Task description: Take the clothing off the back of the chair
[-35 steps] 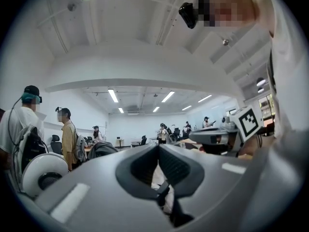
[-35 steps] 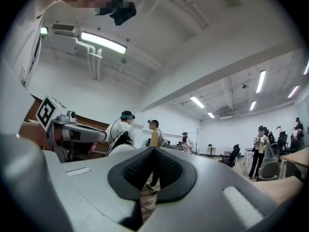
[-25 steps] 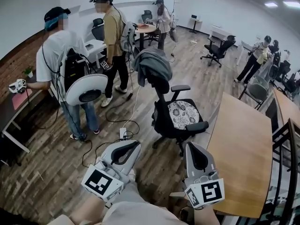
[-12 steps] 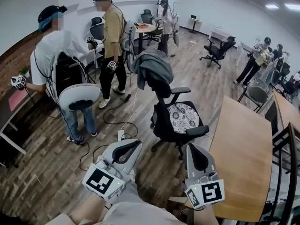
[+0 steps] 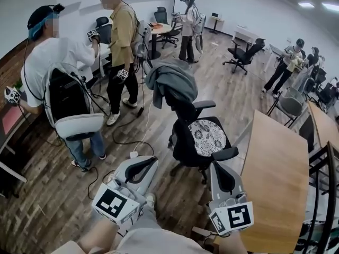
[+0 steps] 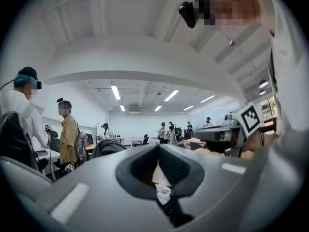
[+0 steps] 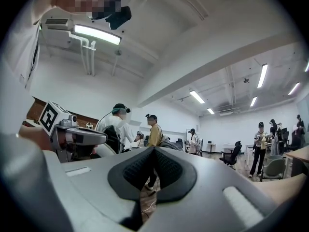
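Carrying two grippers low over the near edge of the wooden floor [image 5: 233,97], both pointed level toward the chair [image 5: 180,142]. On the left, the left gripper [image 5: 150,163]: jaws pressed together, nothing clamped between the pads. On the right, the right gripper [image 5: 219,167], just beside the near left corner of the desk [image 5: 275,163]: likewise closed and empty. Not in contact with the chair or the garment, and well apart from the backrest.

Draped over the top edge of the chair's back, the clothing [image 5: 172,81]: a grey garment, bunched and hanging over the upper part of the backrest. Below it, the black office chair itself, turned toward the desk's left edge, armrests out, with a patterned cushion [image 5: 207,135] lying on the seat.

Beyond the chair, toward the left edge of the floor, a person in a white shirt [image 5: 53,62] standing at a white-backed chair [image 5: 79,126], and beside them a person in a mustard shirt [image 5: 122,30]. Trailing across the boards between those two and the black chair, a white cable [image 5: 143,134]. Toward the far edge of the floor, more people and more chairs, too small to make out in detail
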Demonstrator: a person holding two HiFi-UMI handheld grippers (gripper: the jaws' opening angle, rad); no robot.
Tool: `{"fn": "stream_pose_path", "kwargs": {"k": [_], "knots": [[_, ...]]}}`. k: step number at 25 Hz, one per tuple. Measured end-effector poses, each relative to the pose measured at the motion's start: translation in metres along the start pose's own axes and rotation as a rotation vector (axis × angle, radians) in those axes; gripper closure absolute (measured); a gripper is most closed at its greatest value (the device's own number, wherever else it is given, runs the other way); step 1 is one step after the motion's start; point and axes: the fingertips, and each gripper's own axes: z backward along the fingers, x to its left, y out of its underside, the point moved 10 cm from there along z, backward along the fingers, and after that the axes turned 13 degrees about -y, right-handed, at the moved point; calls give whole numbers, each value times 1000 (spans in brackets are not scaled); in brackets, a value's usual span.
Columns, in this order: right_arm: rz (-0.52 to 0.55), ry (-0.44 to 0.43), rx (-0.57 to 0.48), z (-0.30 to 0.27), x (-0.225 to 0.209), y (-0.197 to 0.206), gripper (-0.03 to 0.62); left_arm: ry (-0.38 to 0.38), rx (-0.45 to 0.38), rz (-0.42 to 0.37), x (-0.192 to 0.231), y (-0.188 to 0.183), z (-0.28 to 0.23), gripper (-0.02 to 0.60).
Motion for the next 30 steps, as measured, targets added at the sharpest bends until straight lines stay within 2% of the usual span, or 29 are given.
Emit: {"fn": "stream_pose_path", "kwargs": {"k": [14,18,23,30], "knots": [[5,51,9,-160,-57,-6,594,54,-24,-14,128,0,-126,581],[6,79,4,-195,-70,-6,594,85,-3,-10,156,2,-154,581],[7,109,3,-234,-79,-1,594,111,-23,-22,190,11,-188,581],[4,141,16,-264,-92,9,594,143,-23,-9,214,26,-220,581]]}}
